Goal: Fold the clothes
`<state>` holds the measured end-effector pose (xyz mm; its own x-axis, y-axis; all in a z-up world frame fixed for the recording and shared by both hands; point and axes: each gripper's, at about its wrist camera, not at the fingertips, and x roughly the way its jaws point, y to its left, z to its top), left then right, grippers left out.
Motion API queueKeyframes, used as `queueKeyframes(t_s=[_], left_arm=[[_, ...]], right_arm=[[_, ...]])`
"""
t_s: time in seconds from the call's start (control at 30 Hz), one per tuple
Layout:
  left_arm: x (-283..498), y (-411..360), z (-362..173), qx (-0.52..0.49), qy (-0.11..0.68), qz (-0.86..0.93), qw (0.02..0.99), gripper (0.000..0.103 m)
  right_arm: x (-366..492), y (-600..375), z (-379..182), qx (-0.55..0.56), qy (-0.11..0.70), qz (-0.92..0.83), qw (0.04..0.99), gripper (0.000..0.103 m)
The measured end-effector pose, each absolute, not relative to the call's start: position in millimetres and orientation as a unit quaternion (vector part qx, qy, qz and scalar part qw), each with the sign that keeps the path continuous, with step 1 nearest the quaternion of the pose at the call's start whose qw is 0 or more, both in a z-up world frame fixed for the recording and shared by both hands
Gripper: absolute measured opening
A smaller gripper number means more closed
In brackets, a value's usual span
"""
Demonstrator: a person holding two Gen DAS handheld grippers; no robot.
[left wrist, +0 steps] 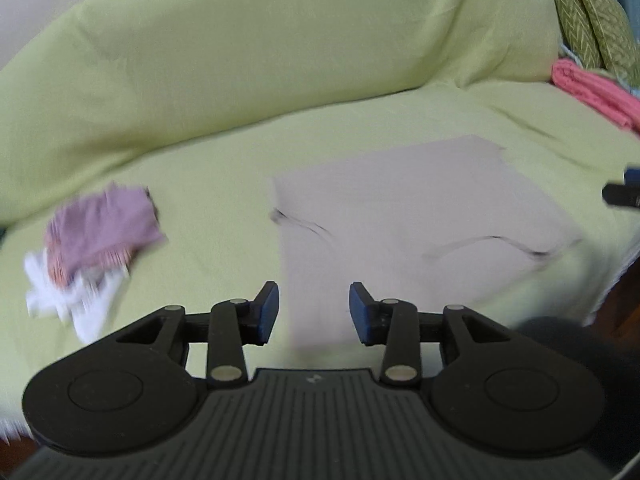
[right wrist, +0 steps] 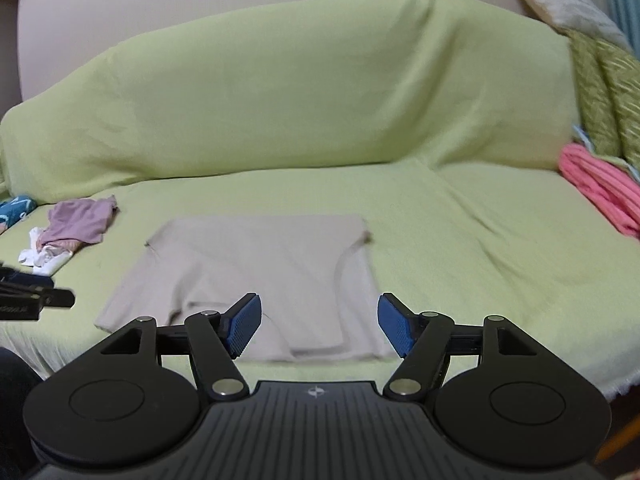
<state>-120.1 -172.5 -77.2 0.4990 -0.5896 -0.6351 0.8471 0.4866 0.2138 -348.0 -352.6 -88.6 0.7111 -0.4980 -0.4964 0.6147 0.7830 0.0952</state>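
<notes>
A beige garment (right wrist: 256,280) lies flat on the seat of a sofa draped in a light green cover (right wrist: 304,92), already folded into a rough rectangle with a flap doubled over toward its near edge. It sits near the front edge of the seat, a bit left of the middle.

The right gripper (right wrist: 319,328) hovers over the near right part of that garment, its blue pads (right wrist: 245,328) spread wide, with nothing pinched between them; the cloth only shows beneath the gap. The left gripper (left wrist: 314,310) hangs over the near left part of the same garment, its jaws apart but narrower than the right one's, and also empty. The left view is smeared with motion blur, so the fine creases in the cloth are hard to read there. Each gripper's tip pokes into the edge of the other's view.

To the left on the seat, well apart from the beige piece, a small heap of clothes waits: a mauve garment (right wrist: 82,220) on top of something white (right wrist: 40,258). Far left, a bit of blue patterned fabric (right wrist: 14,208) peeks in. At the right end of the sofa a pink knitted item (right wrist: 600,188) lies bunched against green herringbone cushions (right wrist: 608,92), with a pale cushion (right wrist: 560,0) above them.
</notes>
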Motion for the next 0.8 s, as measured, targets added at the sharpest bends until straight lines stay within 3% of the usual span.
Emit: queueKeyframes(t_s=[0.07,0.13,0.2,0.37,0.5,0.57,0.63,0.8], left_arm=[[-84.3,-180.8,-87.3,0.284,0.229,-0.455,0.812,0.032],[-46.9,-194.4,-99.5,0.315,0.219,-0.48,0.789,0.024],[-11.1,-210.7,-112.1,0.343,0.207,-0.516,0.757,0.024],[30.7,-246.1,-139.4,0.457,0.123,-0.575,0.667,0.024],[39.1,-263.0,-139.0,0.513,0.072,-0.619,0.591,0.027],[38.0,-266.8,-142.7,0.568,0.007,-0.616,0.547,0.029],[39.3,-268.2,-147.0,0.618,-0.065,-0.606,0.497,0.03],[57.7,-259.2,-157.9,0.664,-0.257,-0.612,0.344,0.038]], right_arm=[[-312.0,-353.9,-91.3,0.101,0.235,-0.282,0.924,0.059],[-263.8,-356.7,-97.2,0.077,0.251,-0.249,0.932,0.038],[-212.6,-361.0,-104.8,0.06,0.267,-0.212,0.938,0.031],[-118.2,-361.6,-130.8,0.063,0.295,-0.166,0.939,0.032],[-98.1,-352.0,-133.7,0.041,0.353,-0.162,0.921,0.036],[-95.3,-350.8,-127.2,0.044,0.375,-0.177,0.909,0.037],[-97.8,-352.8,-116.5,0.07,0.389,-0.2,0.896,0.046],[-108.4,-341.7,-97.1,0.095,0.43,-0.275,0.855,0.048]])
